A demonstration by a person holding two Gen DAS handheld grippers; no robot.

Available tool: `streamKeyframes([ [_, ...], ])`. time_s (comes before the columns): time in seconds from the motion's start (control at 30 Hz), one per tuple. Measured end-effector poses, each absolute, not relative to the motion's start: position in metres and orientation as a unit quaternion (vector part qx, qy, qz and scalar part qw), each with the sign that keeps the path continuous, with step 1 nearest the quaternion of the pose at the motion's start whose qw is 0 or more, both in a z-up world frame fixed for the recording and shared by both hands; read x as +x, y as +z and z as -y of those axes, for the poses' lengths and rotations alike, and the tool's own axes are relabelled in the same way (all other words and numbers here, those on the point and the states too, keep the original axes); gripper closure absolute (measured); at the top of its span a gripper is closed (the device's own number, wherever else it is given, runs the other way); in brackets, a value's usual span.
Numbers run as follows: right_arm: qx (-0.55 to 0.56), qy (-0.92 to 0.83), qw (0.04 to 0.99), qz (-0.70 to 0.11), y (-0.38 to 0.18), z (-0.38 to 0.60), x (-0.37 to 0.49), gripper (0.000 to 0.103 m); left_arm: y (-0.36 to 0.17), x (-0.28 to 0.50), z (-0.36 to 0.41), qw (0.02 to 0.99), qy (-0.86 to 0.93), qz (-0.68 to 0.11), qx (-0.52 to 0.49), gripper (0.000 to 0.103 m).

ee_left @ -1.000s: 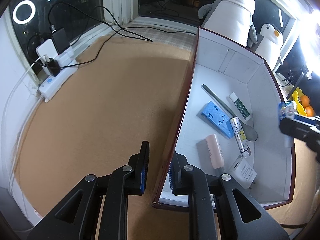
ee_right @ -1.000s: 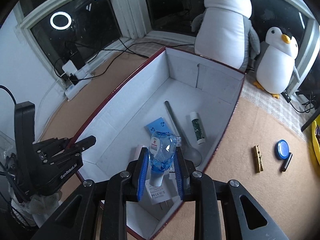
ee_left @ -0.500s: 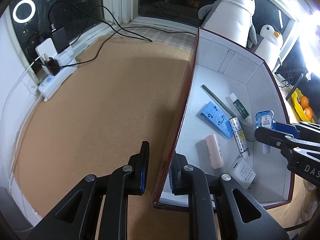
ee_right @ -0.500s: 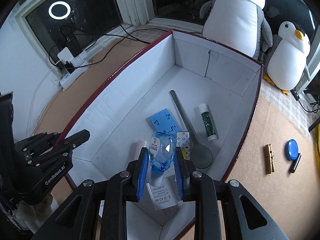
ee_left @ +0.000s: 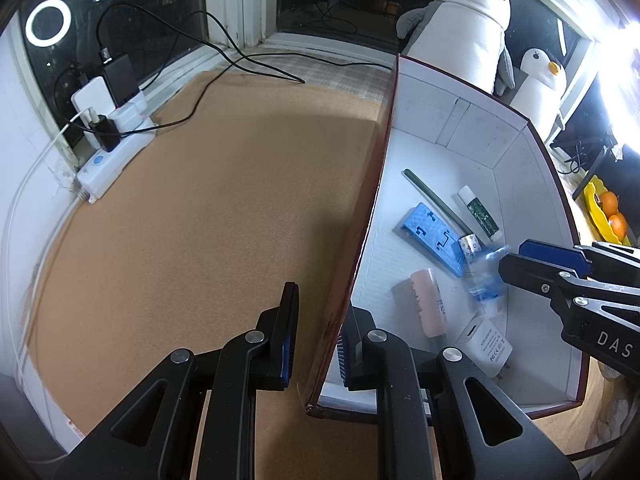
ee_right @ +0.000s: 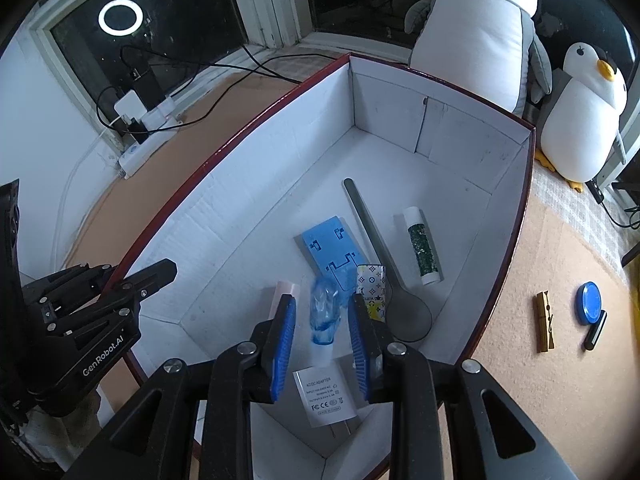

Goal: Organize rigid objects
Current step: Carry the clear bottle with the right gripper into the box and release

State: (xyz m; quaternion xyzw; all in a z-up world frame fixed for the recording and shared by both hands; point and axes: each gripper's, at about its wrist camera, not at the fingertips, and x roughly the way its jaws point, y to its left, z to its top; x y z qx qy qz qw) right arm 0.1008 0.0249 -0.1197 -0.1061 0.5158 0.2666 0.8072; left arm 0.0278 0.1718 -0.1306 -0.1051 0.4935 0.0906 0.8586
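A white box with a red rim [ee_right: 248,128] holds a blue plate [ee_right: 332,252], a grey spoon [ee_right: 376,256], a white-green tube [ee_right: 420,248], a pink tube [ee_right: 280,296], a patterned lighter [ee_right: 372,284] and a white adapter [ee_right: 324,396]. My right gripper [ee_right: 322,312] is open inside the box. A small clear blue bottle [ee_right: 325,316] sits blurred between its fingers, loose; it also shows in the left wrist view [ee_left: 486,276]. My left gripper [ee_left: 318,328] straddles the box's near left wall [ee_left: 360,260], one finger on each side, not clamped.
Two plush penguins [ee_right: 480,28] stand behind the box. A wooden clothespin [ee_right: 545,322], a blue lid [ee_right: 589,303] and a black stick [ee_right: 595,330] lie on the cork mat to the right. A power strip with cables [ee_left: 112,148] sits by the window at left.
My right gripper has moved down into the box and opened, letting go of the blue bottle, which is dropping. The left gripper has not moved.
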Motion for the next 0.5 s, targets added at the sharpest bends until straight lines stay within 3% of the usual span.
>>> streamKeyframes([
  [0.1,-0.107,0.270,0.811,-0.508,-0.1171,-0.0260,0.0989,0.056,-0.1306,0.0277,-0.1717,0.859,0.091,-0.493,-0.105,0.087],
  [0.5,-0.086,0.267,0.815,-0.507,-0.1154,-0.0203,0.0997,0.055,-0.1306,0.0277,-0.1715,0.859,0.091,-0.494,-0.105,0.087],
])
